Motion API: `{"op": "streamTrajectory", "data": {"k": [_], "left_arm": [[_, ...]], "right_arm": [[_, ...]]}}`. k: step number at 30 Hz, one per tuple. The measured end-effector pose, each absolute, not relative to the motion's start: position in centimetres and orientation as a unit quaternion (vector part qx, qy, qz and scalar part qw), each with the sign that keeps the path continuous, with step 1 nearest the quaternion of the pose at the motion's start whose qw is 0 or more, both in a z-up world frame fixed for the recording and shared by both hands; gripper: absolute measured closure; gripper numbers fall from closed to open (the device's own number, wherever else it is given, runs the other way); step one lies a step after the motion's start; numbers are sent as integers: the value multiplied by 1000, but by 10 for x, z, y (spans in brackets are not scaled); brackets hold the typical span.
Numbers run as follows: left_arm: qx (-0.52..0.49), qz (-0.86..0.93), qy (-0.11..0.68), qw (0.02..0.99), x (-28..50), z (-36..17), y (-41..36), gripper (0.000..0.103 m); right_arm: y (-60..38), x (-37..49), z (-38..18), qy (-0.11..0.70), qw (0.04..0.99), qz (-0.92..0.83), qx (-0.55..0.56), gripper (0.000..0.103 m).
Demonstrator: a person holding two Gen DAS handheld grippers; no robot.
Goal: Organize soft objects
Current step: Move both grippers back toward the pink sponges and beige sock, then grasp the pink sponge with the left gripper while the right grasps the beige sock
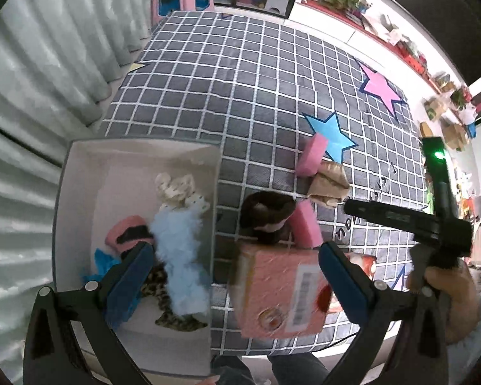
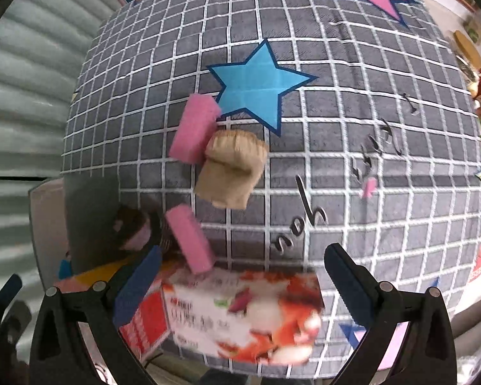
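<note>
While both grippers hang wide apart with nothing between their fingers, the left gripper (image 1: 237,276) hovers over the near wall of a white box (image 1: 138,157) — inside lie a pale blue fluffy piece (image 1: 179,256), a cream bundle (image 1: 176,189) and a pink-and-black item (image 1: 128,231). Beyond the right gripper (image 2: 240,279), on the grid-patterned blanket (image 2: 368,96), two pink sponges (image 2: 194,128) flank a folded beige cloth (image 2: 232,170), beside a dark brown soft item (image 2: 131,227) — a printed carton (image 2: 240,317) lies just beneath.
</note>
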State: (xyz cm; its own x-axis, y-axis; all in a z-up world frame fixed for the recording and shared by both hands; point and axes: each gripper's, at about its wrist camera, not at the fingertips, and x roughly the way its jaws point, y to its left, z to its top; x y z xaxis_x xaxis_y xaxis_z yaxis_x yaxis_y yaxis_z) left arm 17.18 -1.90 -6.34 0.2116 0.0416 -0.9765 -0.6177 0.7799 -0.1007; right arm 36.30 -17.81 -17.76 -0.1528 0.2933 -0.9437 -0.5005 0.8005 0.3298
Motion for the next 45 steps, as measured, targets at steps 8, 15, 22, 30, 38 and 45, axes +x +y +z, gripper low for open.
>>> {"op": "streamTrajectory", "data": {"k": [8,15,22,30,38,45], "left_arm": [[-227,240,605,724,216,-74,-23,0],[-216,249,621,711,255,-82,-25,0],[-178,242,648,700,317,-112,-40,0],[-117,238,704,659,378,-188,-58,8],[-102,233,747,614,395,-238,-58,47],[-116,227,731,633,387,-230,-69,79]], "right_arm": [[-140,379,-224,705,628,317,-89,1],[-125,379,-239,690,627,343,-114,55],[-169,398,-240,701,613,360,-54,75],[-240,420,-226,705,621,343,8,75],[-274,413,-219,707,618,343,34,75],[-288,412,-216,706,617,346,41,75]]}}
